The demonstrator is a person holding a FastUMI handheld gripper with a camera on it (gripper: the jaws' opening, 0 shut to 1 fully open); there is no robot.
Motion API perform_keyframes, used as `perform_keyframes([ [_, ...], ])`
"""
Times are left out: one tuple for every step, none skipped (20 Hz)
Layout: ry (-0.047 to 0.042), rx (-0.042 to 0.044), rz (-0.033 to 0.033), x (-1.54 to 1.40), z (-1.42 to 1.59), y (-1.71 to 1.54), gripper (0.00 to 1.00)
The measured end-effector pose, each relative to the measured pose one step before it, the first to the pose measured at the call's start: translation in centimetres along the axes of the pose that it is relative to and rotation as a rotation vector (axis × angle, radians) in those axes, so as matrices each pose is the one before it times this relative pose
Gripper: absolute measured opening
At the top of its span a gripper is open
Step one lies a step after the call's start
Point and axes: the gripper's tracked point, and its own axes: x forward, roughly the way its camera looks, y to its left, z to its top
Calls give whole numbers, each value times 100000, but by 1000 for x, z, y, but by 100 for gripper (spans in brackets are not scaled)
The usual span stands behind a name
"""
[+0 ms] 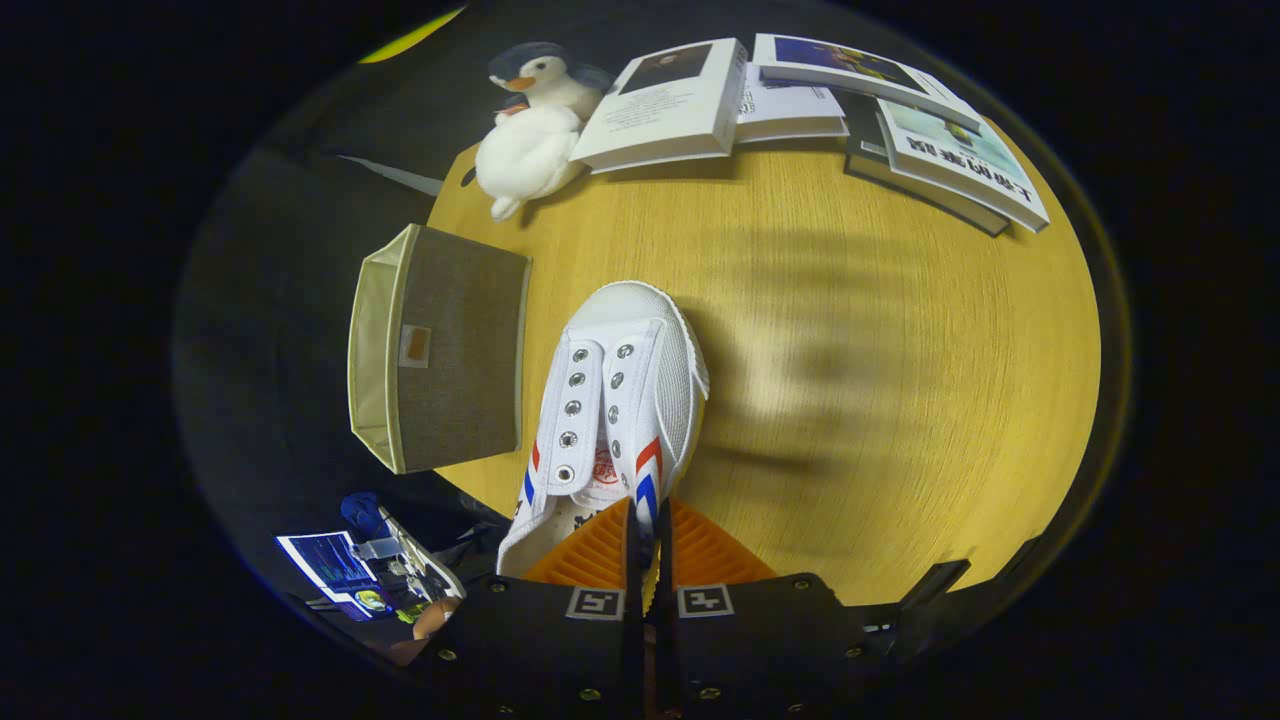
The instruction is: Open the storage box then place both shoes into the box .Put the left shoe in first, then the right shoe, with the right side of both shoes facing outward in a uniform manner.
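Note:
A white canvas shoe [625,390] with red and blue stripes hangs between my fingers, toe pointing away from me, lifted above the wooden table [880,380]. My gripper [648,535] is shut on the shoe's side wall near the collar, both fingers pressed close together on the fabric. Left of the shoe stands the grey fabric storage box [440,350] at the table's edge, its beige-lined opening turned away to the left, with a small orange tag on its side.
A white plush penguin [535,130] sits at the far left of the table. Several books [800,100] lie along the far edge. Below the table to the left, a lit screen [335,565] and gear.

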Motion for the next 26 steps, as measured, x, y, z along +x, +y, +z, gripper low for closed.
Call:
perform_keyframes([
  [-968, -1113, -234, -547, 324, 826, 5],
  [-1169, -1151, -105, -542, 388, 750, 5],
  [-1016, -1269, 417, -542, 407, 960, 5],
  [-1376, -1256, 292, -530, 472, 805, 5],
  [-1630, -1092, 515, -458, 591, 901, 5],
  [-1320, -1082, 611, -434, 519, 880, 5],
  [-1148, -759, 790, -420, 478, 925, 5],
  [-785, -1099, 549, -303, 448, 851, 5],
  [-628, -1083, 422, -187, 463, 739, 5],
  [-343, -1460, 80, -179, 453, 798, 5],
  [-346, -1199, -58, -98, 368, 683, 5],
  [196, -1091, -359, -51, 357, 740, 5],
  [86, -1342, -78, 40, 346, 807, 5],
  [14, -1333, -28, 2, 428, 757, 5],
  [227, -1123, 200, 137, 241, 719, 5],
  [141, -1333, 584, 75, 424, 1034, 5],
  [75, -1110, 713, 83, 466, 915, 5],
  [22, -1192, 913, 283, 465, 901, 5],
  [374, -1257, 888, 334, 429, 965, 5],
  [445, -1086, 704, 353, 379, 902, 5],
  [584, -1369, 418, 344, 444, 866, 5],
  [283, -1574, 270, 436, 491, 848, 5],
  [445, -1583, 106, 372, 470, 840, 5],
  [393, -1479, 364, 454, 357, 808, 5],
  [623, -1241, 270, 435, 448, 715, 5],
  [614, -1153, 147, 481, 310, 787, 5],
])
